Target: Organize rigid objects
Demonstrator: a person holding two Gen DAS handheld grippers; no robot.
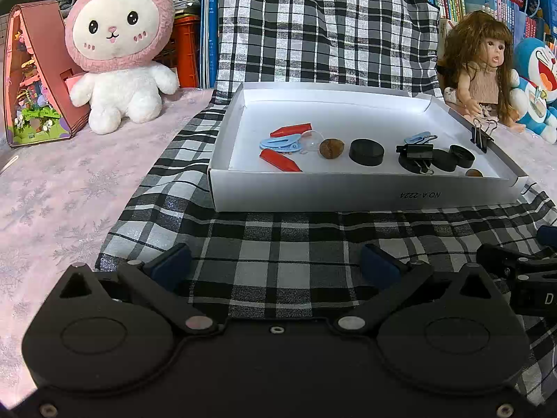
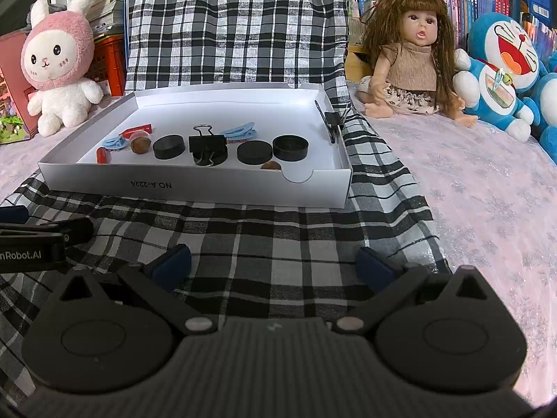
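A white shallow box (image 1: 348,195) (image 2: 195,188) lies on a checked cloth. In it lie red pieces (image 1: 280,160), blue hair clips (image 1: 278,143) (image 2: 240,130), a brown nut (image 1: 331,148) (image 2: 140,145), black discs (image 1: 366,152) (image 2: 169,147), and a black binder clip (image 1: 416,149) (image 2: 207,142). Another binder clip (image 1: 482,137) (image 2: 332,118) sits on the box's right wall. My left gripper (image 1: 275,264) is open and empty, over the cloth in front of the box. My right gripper (image 2: 273,263) is open and empty, beside the left one.
A pink rabbit plush (image 1: 122,52) (image 2: 57,66) and a pink toy house (image 1: 34,76) stand at the left. A doll (image 1: 484,69) (image 2: 412,55) and a blue cat plush (image 2: 504,69) sit at the right. Books line the back.
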